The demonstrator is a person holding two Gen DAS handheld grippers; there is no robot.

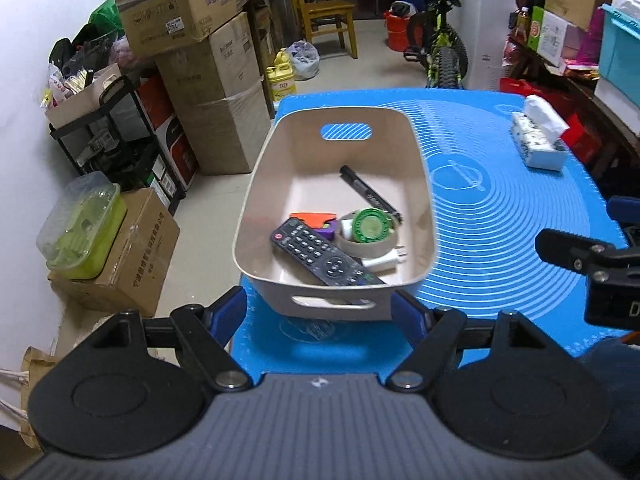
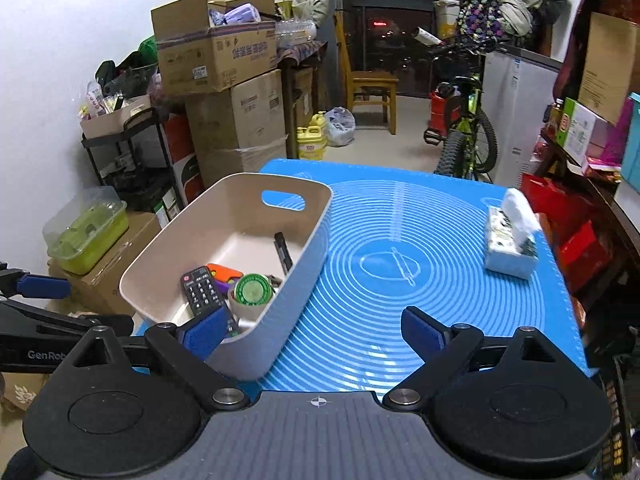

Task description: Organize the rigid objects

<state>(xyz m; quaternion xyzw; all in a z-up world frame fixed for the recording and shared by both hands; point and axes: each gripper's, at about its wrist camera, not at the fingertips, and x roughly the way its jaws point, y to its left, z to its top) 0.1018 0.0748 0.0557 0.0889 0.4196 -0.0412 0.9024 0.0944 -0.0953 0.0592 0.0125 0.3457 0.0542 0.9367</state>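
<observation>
Both grippers open and empty; sorted items lie in the beige bin ahead of them.

The left gripper has its jaws spread wide around the near end of the beige bin without touching it; the right gripper is likewise wide, nothing between its fingers. Inside the bin lie a remote control, a black marker, a tape roll, a green-capped container, an orange item and a white charger. The bin stands on the blue silicone mat. The tissue box sits ahead-right, well apart. Only the right wrist view shows the bin's right outer wall; only the left wrist view shows the charger.
</observation>
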